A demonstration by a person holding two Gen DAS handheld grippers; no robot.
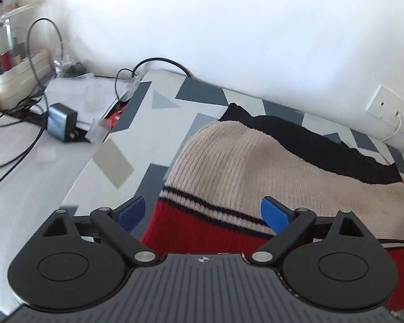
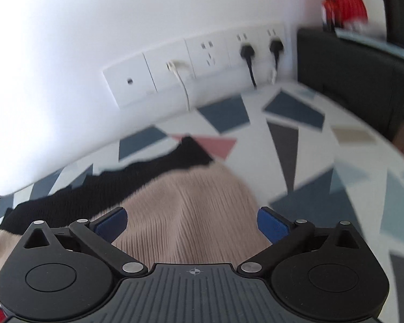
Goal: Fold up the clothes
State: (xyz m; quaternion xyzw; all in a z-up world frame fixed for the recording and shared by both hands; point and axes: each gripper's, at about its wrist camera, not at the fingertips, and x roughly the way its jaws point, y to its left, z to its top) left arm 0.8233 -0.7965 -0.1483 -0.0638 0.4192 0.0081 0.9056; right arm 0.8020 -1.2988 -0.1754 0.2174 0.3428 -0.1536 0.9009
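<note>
- The table (image 1: 148,123), under a cloth printed with grey, blue and pink triangles, carries everything; its far edge runs along a white wall (image 1: 229,27), and its left edge drops to a lower grey surface.
- The sweater (image 1: 256,167), a ribbed knit in beige, black and red with thin dark stripes, lies in the middle of the table. Its black part lies toward the far edge and its red part toward the near edge. It looks bunched and humped, not flat.
- The left gripper (image 1: 203,212) hangs over the sweater's left side with its blue fingers (image 1: 276,214) spread wide, holding nothing; the striped band lies between them.
- The right gripper (image 2: 192,223) is likewise spread wide and empty, over the beige part near the sweater's right edge.
- The wall sockets (image 2: 202,59) sit just past the far edge, with two black plugs and a white cable (image 2: 184,86).
- The charger (image 1: 62,123) and loose black cables (image 1: 40,53) lie beyond the left edge.
- Risks, as I judge them: closing on the hump could catch only the top layer, so the fold drags unevenly. Thick knit may slip from a shallow pinch. A fold swept toward the far edge could snag the white cable. Pulling hard could shift the cloth beneath.
</note>
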